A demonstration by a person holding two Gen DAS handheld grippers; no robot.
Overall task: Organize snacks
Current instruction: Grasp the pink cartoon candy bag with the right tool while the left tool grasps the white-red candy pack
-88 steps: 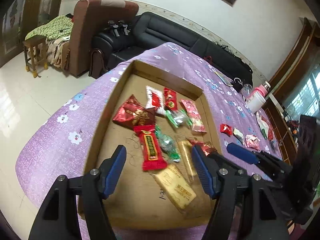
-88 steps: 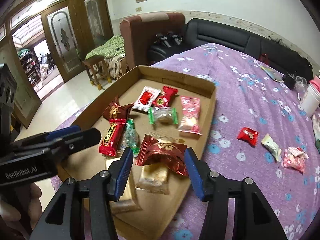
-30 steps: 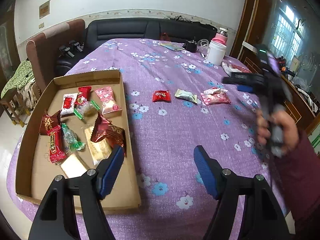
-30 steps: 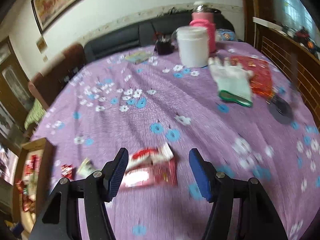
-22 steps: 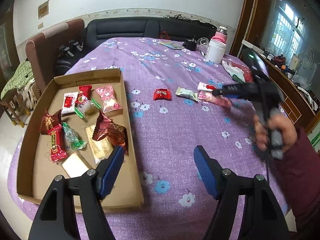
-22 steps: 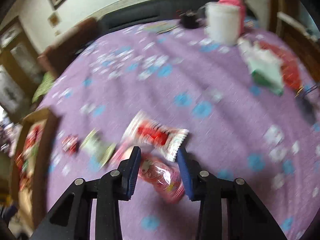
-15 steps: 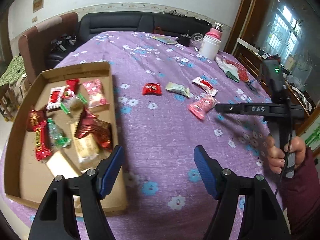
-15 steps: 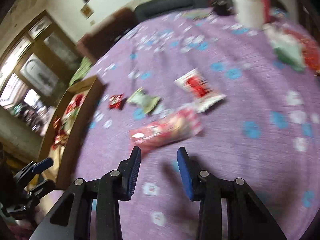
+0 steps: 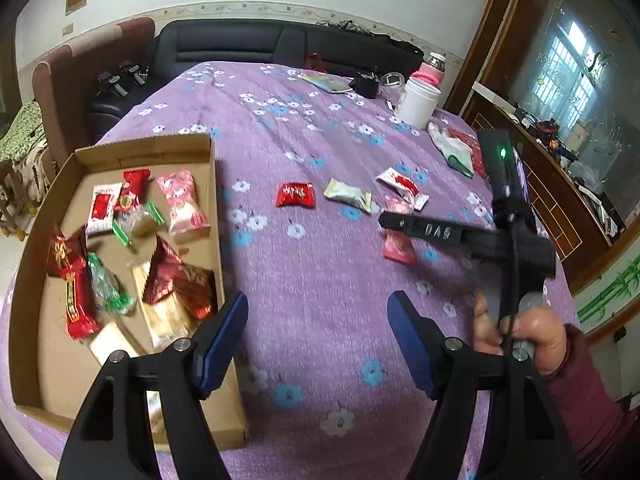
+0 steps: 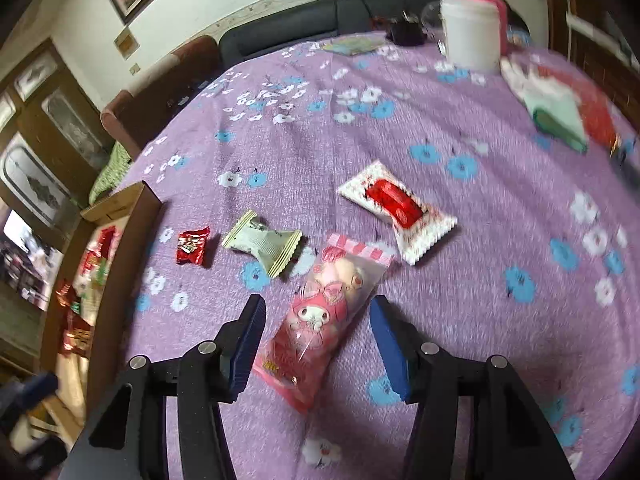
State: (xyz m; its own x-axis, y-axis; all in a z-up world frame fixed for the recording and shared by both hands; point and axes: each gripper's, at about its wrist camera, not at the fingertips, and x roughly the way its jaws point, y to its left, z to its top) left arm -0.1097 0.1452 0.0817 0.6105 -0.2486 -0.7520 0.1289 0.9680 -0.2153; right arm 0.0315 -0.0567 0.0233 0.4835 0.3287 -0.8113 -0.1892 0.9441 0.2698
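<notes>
Pink snack pack: we see a clear-fronted pink pack (image 10: 320, 320) with a cartoon face printed on it, a striped pink seal at its far end and pale round sweets inside; it lies flat on the purple flowered desk (image 10: 460, 280), lengthwise between our right fingers.
Right hand-held gripper: our right hand-held gripper (image 10: 316, 344) points steeply down over that pack; its blue pads (image 10: 248, 344) stand either side of the wrapper with a gap on each, so it is released and grasps nothing.
Right hand: in the left wrist view our hand (image 9: 520, 332), in a dark red sleeve (image 9: 592, 412), wraps the black handle, and the black fingers reach out level over the pink pack (image 9: 396, 246).
Left hand-held gripper: our left hand-held gripper (image 9: 316, 340) hangs wide and released above bare cloth, just beside the near right corner of the cardboard tray (image 9: 214, 184).
Tray contents: red, pink, green and gold wrapped snacks lie loose inside it.
Loose snacks: a small red pack (image 10: 193, 246), a pale green pack (image 10: 262, 246) and a white pack with a red centre (image 10: 396, 208) lie on the desk beyond the pink one, each apart from the others.
</notes>
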